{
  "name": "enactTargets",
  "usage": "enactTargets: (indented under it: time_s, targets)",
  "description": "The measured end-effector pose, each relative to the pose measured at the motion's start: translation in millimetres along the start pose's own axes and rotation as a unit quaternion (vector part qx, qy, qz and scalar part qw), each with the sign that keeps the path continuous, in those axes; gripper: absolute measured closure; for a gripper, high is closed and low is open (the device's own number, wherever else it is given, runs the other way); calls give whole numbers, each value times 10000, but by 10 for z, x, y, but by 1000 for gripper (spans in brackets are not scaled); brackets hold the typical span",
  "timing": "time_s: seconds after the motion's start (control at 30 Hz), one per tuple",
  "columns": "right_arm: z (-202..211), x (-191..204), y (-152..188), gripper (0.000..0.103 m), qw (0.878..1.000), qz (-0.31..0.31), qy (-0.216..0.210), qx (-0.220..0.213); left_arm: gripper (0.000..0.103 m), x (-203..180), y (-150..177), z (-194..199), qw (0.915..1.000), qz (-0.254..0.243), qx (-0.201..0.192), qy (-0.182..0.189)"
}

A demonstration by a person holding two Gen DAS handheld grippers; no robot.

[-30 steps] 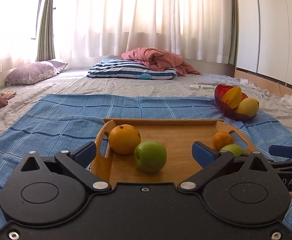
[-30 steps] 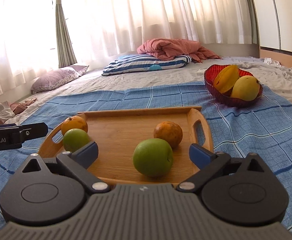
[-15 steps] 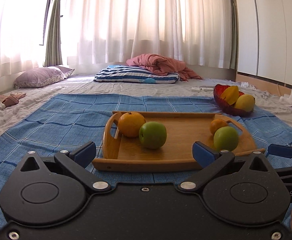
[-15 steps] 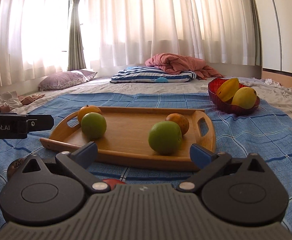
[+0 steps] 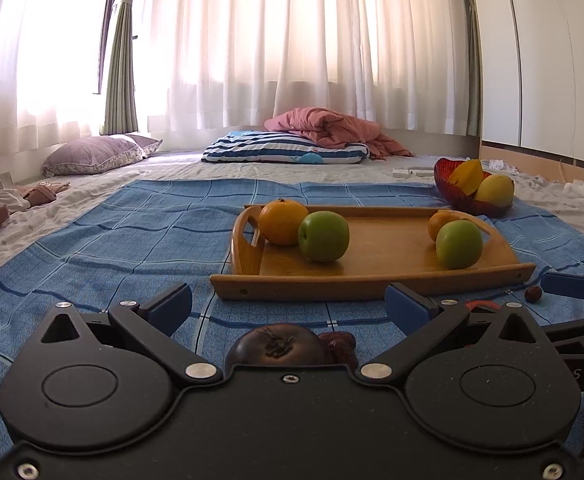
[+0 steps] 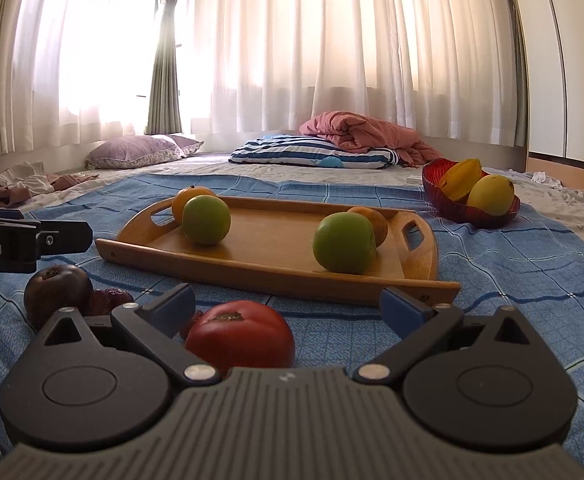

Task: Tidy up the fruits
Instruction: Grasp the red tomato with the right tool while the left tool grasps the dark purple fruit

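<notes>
A wooden tray point(image 5: 372, 280) point(image 6: 275, 268) lies on a blue cloth and holds two oranges point(image 5: 281, 222) and two green apples point(image 5: 324, 236) point(image 6: 344, 242). My left gripper point(image 5: 287, 306) is open low over the cloth, with a dark purple fruit point(image 5: 277, 346) point(image 6: 57, 292) between its jaws near the base. My right gripper point(image 6: 287, 306) is open, with a red tomato point(image 6: 239, 336) between its jaws. Small dark red fruits point(image 5: 338, 340) point(image 6: 107, 298) lie beside the purple fruit. Neither fruit is gripped.
A red bowl point(image 5: 466, 200) point(image 6: 468, 210) with yellow fruit stands behind the tray's right end. Pillows point(image 5: 283, 152) and a pink blanket point(image 5: 328, 128) lie at the back. A small dark fruit point(image 5: 534, 293) sits on the cloth to the right.
Both grippers have pulled back from the tray and dropped low to the cloth. The purple fruit and the tomato have come into view between their jaws.
</notes>
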State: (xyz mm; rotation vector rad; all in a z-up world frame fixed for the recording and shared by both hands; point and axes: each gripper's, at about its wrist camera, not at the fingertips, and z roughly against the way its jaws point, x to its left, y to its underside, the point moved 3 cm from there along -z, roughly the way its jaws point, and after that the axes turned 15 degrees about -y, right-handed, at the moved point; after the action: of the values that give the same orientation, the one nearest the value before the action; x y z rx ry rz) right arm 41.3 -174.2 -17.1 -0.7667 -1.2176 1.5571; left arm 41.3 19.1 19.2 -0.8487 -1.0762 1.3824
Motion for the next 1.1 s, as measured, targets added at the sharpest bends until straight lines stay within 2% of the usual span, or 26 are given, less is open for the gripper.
enactTargets:
  time_s: [0.3, 0.7, 0.93, 1.1]
  targets:
    - [-67, 123, 81, 0, 9989, 422, -46, 197, 0, 29, 209, 5, 9998, -117, 130, -98]
    - [-130, 149, 165, 0, 9978, 533, -97, 372, 1, 86, 357, -21, 9997, -103, 216, -74]
    - [-189, 137, 199, 0, 9971, 523, -131, 530, 17, 128, 375, -49, 9993, 32, 354, 93]
    - [-194, 167, 219, 0, 9963, 622, -114, 574, 22, 105, 402, -80, 9992, -42, 384, 56]
